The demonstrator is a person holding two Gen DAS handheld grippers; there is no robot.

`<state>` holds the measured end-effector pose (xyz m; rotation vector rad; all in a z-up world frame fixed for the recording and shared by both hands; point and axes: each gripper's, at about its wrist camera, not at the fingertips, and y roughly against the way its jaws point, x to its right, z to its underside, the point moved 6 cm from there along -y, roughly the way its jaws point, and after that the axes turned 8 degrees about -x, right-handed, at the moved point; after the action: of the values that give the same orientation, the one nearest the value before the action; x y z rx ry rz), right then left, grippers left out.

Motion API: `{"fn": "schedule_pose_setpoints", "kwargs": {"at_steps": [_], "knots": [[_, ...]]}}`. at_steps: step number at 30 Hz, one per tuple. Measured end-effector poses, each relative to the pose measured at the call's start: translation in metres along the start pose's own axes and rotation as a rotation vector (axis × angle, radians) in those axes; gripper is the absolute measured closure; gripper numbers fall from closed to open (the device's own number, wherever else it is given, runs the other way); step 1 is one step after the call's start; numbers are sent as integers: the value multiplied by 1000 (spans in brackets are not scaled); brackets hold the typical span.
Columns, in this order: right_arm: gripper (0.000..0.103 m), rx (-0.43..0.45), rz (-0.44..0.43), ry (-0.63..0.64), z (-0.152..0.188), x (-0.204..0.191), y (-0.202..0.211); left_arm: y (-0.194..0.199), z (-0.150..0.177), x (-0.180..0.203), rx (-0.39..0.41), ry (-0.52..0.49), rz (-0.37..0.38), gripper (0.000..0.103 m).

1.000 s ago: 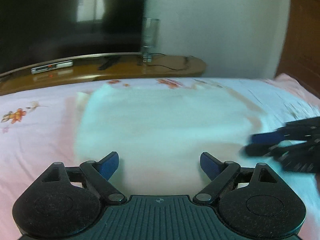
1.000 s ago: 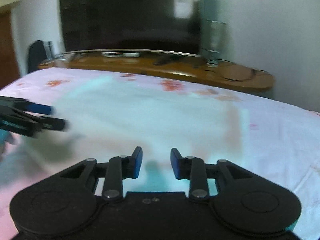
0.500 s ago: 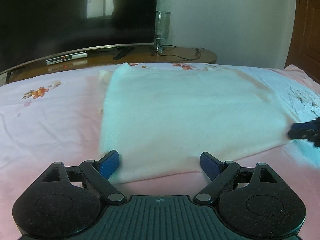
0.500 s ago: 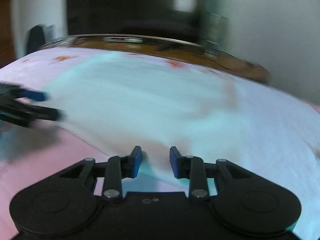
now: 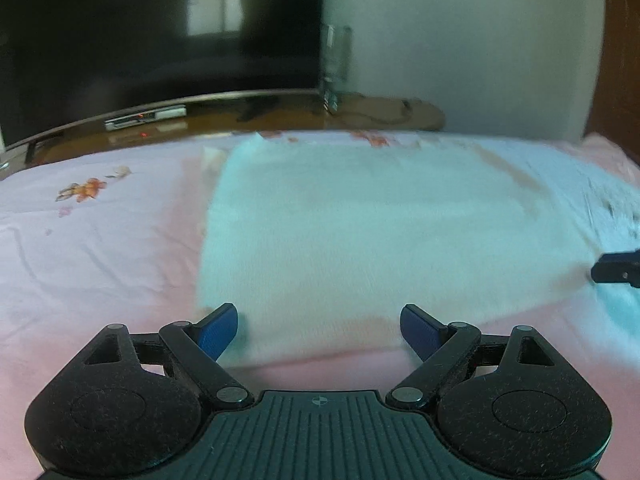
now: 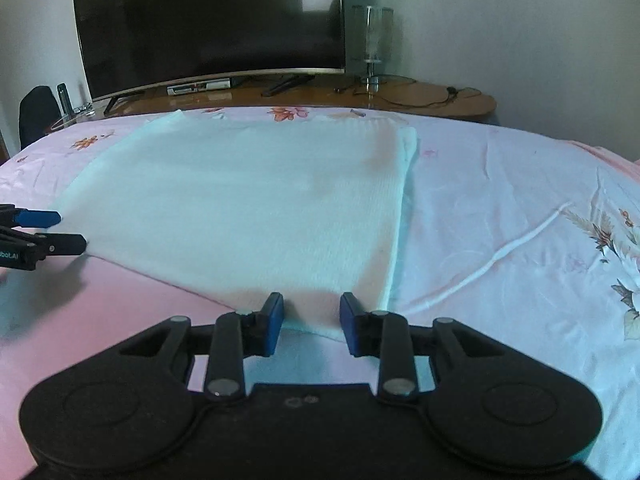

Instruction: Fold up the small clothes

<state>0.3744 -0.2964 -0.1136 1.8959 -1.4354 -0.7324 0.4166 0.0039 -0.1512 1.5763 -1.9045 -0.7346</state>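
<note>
One pale knit garment (image 6: pixel 248 204), soft, light and floppy by the look of it, spread flat mid-bed on the pink floral sheet (image 6: pixel 500 208); best pinched at the two near corners. Left gripper (image 5: pixel 318 330) wide open at the near left corner, right gripper (image 6: pixel 311 322) narrowly parted over the near right edge, nothing held. Beyond the far edge a wooden stand (image 6: pixel 432 100) with a television (image 6: pixel 208 24) and a glass (image 6: pixel 372 44), none in the way

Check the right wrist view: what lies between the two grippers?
Only the pale garment on the pink bedsheet lies between left gripper and right gripper.
</note>
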Motion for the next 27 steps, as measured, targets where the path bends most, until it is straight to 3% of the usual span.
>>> {"fn": "schedule_pose_setpoints", "kwargs": {"at_steps": [3,5,7,21,24,27], "knots": [[71,55,-7,-13,-7,-2,6,-13,6,-7,-39,46,5,15],[71,-18,4,-6,-1,-1,-11,-14,8,-6,-24,24,-5,15],[69,-11,26,50,4,-6,-16,-15,6,-6,-36,23,-8,15],[66,-44,9,34,-2,-6,-17,-11,1,-5,-31,34,-20,14],[65,-6,-3,12,-7,-3,-14,-7,-10,-6,17,59,-11,14],[65,26,9,-8,-21,3,-19,-21,-27,-5,10,52,-18,14]]}}
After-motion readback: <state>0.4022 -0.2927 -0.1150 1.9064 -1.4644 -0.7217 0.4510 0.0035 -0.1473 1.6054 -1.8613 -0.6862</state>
